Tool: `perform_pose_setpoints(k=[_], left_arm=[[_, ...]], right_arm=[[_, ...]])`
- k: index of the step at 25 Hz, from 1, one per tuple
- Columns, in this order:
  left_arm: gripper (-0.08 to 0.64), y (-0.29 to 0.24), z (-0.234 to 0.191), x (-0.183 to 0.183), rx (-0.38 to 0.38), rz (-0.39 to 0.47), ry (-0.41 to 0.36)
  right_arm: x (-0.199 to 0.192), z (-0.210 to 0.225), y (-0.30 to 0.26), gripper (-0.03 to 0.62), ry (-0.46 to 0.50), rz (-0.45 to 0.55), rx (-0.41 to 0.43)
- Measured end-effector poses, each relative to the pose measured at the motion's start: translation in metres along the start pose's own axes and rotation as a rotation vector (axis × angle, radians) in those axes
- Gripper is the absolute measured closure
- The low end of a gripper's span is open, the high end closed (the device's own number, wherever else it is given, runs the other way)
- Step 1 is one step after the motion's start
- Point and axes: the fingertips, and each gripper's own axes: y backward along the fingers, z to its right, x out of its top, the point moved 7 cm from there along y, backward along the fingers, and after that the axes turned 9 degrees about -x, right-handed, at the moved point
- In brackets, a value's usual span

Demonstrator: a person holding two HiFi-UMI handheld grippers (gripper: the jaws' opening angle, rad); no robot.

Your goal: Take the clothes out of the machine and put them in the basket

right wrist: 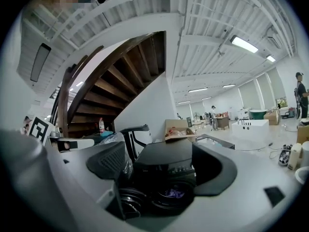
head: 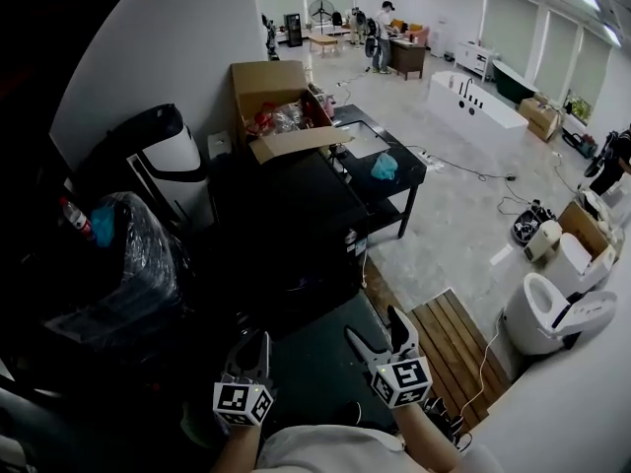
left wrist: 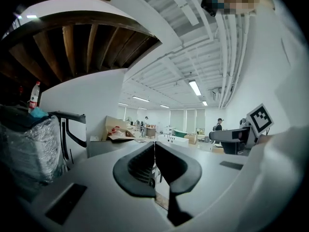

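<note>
A: Clothes (right wrist: pixel 174 194), where are they sitting?
B: Going big to small. Black machine (head: pixel 286 205) is filling the middle of the head view. Its round opening (right wrist: pixel 170 197) is showing at lower centre of the right gripper view, with the door (right wrist: pixel 129 200) seemingly hanging open just left of it. Clothes are lying inside the drum as a purple patch, nothing pulled out yet. Basket: I'm not finding one in any view.
A: Claws?
B: Right gripper (head: pixel 380 331) is spreading its jaws wide, gripping nothing, and pointing at the opening from well back. Left gripper (head: pixel 254 345) is sitting at lower left with its jaws pressed together, nothing between them.
A: What's risking failure?
B: I'm judging three things. Wide jaws could be clipping the opening's rim or the door on the way in. Drum is reading very dark, so the claw may be pinching just a fold, and the cloth may be slipping out onto the floor. With no basket in sight, the drop spot is looking uncertain.
</note>
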Motion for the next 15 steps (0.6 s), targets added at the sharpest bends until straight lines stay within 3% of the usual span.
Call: perform_pose_setpoints(k=[7,15], left_arm=[[0.54,0.002,0.016,-0.01,0.075,-0.03,0.01],[0.54,-0.002,0.003,-0.009,0.121,-0.024,0.018]], right_arm=[[-0.004,0.015,-0.011,0.169,-0.017,-0.021,0.063],[-0.006,0.013,-0.033,0.172,-0.014,-0.059,0.089]])
